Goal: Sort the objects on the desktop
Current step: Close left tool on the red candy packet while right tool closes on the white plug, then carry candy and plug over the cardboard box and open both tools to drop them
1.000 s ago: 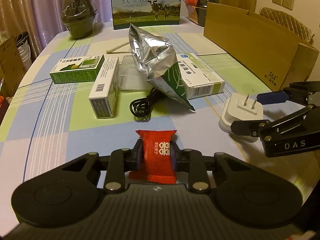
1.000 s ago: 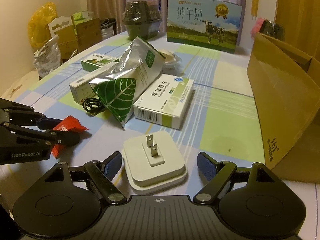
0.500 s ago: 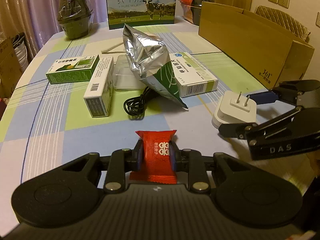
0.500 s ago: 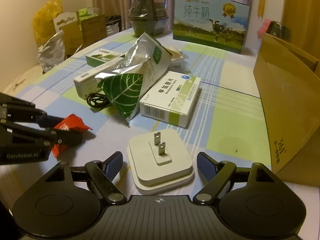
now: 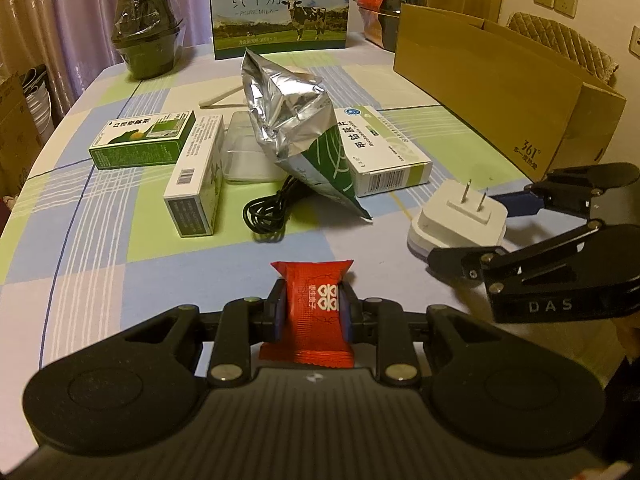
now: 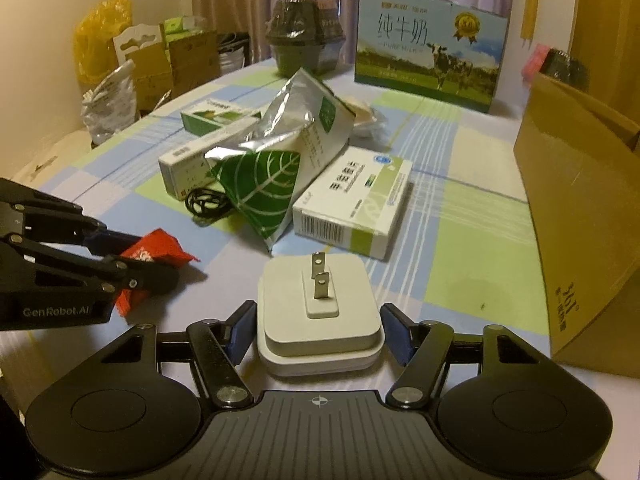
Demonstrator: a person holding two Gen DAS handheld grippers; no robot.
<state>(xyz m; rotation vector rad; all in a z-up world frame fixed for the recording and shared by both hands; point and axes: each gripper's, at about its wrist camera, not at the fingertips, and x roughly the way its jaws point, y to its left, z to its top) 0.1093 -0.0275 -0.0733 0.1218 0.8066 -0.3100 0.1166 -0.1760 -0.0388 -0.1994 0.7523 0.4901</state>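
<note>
Red candy packet point(image 5: 313, 312) pinched between left gripper point(image 5: 312, 314) pads. Right gripper point(image 6: 318, 330) spread wide around white charger point(image 6: 318, 312), prongs up, resting on checked tablecloth point(image 5: 120, 240). Beyond: medicine boxes point(image 5: 384, 156), foil bag point(image 5: 296, 128), cardboard box point(image 5: 500, 100), curtains point(image 5: 80, 0).

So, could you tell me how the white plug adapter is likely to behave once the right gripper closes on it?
The white plug adapter looks rigid and blocky, so it probably won't deform. Its smooth sides might slip between the right gripper pads. Lying flat, prongs up, it seems unlikely to roll.
</note>
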